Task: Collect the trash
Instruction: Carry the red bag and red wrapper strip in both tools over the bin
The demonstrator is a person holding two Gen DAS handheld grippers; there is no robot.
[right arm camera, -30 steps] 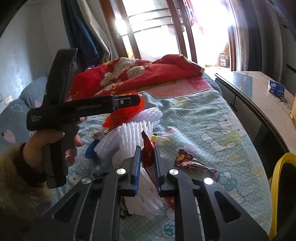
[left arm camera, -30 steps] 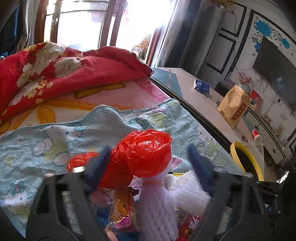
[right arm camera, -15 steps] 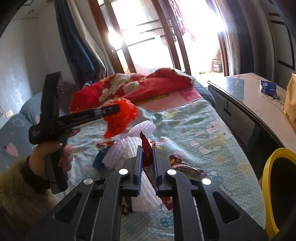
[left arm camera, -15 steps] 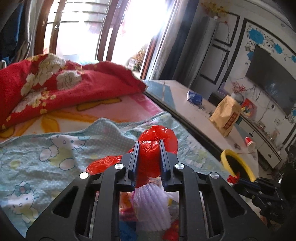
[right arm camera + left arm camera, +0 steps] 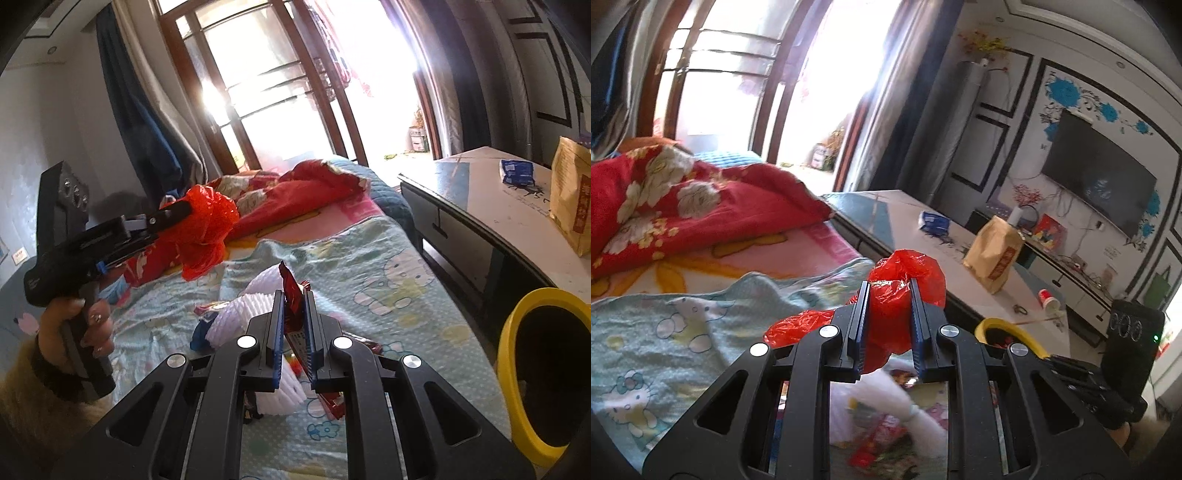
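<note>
While its blue pads pinch a crinkled red plastic bag (image 5: 905, 291), the left hand-held gripper (image 5: 888, 325) is raised above the bed (image 5: 369, 266); the right hand-held gripper (image 5: 293, 332) clamps a glossy red snack wrapper (image 5: 290, 291) over ribbed white foam netting (image 5: 255, 291), near a yellow-rimmed bin (image 5: 517, 314).

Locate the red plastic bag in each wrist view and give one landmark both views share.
Left wrist: red plastic bag at centre, clamped in the left gripper.
Right wrist: same bag upper left, raised above the bed.
Shared landmark: yellow-rimmed bin, lower right in both.
</note>
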